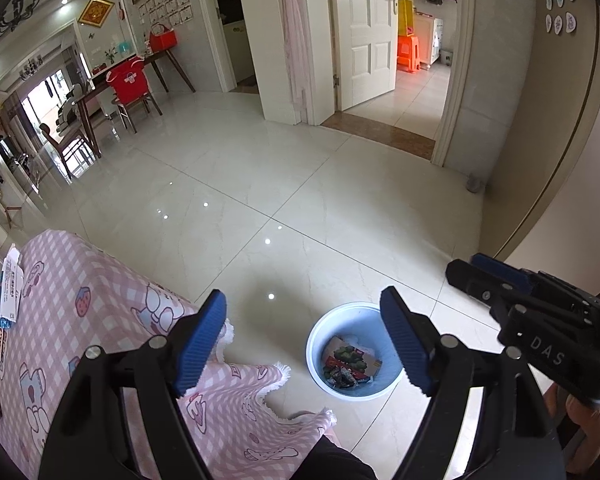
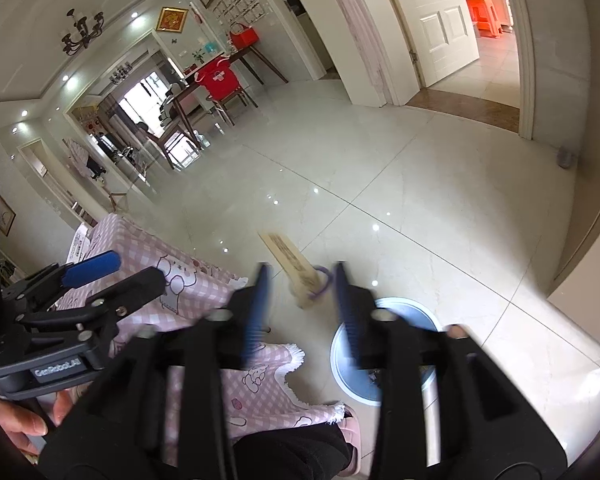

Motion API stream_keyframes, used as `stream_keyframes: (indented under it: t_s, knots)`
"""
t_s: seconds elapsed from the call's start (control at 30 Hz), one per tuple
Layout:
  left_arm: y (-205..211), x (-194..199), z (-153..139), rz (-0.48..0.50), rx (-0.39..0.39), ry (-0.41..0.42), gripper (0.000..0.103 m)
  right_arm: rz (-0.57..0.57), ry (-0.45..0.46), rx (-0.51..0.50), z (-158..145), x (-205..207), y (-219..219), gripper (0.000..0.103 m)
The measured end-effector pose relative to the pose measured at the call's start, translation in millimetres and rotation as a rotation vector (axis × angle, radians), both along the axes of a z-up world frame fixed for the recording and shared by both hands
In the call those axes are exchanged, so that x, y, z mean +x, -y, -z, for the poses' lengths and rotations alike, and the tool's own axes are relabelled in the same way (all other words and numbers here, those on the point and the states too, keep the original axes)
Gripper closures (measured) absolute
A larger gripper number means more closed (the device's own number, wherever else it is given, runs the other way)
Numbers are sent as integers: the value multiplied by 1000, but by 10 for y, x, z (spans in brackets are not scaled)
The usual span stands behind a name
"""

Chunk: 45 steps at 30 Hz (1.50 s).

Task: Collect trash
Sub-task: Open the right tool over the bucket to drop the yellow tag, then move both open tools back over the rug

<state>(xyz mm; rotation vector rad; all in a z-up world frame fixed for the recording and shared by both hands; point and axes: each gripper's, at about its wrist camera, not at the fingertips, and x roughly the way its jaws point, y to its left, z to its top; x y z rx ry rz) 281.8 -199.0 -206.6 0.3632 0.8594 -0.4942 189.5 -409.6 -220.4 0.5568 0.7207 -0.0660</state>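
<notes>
A round blue-white trash bin (image 1: 354,354) stands on the tiled floor, holding several printed wrappers (image 1: 350,364). My left gripper (image 1: 308,340) is open and empty, above the bin and the table's corner. My right gripper (image 2: 300,300) is open and blurred by motion; a tan paper chopstick sleeve with a purple band (image 2: 296,268) is in the air between and beyond its fingers, touching neither. The bin (image 2: 412,312) also shows under the right gripper. The right gripper (image 1: 484,276) shows at the right of the left wrist view.
A table with a pink checked cloth (image 1: 100,320) is at the left, with paper packets (image 1: 10,292) at its far edge. My legs and a pink slipper (image 2: 350,432) are beside the bin. Open tiled floor (image 1: 280,184) lies ahead, with doorways and a dining table beyond.
</notes>
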Motion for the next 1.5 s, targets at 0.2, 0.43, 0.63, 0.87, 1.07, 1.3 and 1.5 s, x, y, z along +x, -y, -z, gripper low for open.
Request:
stream_keyframes:
  t_s: [0.2,0.43,0.63,0.87,1.07,1.3,1.5]
  knots:
    - [-89,5,-34,-9,-6,3,24,10,-3,-17,-16,3,-8,43]
    - [-262,-23,-110,-27,-20,16,24,-10,4,-24,-113,26,-162,43]
    - [-639,-22,-263,-77,-46,44,24,-98,28,-38,-297,161,-598,43]
    - [-1546,142,-455,-216,-70,83,24,-246,62,-41,-520,470,-1383,43]
    - [-2582,351,-519,-393,-90,96,24,-398,97,-59,-762,867,-2228,43]
    - [-3781,688,-567,-604,-77,106,24,-549,75,-42,-788,1469,-3234,43]
    - [-4281,915,-633,-665,-82,104,24,-599,9,10,-658,2184,-3911,43]
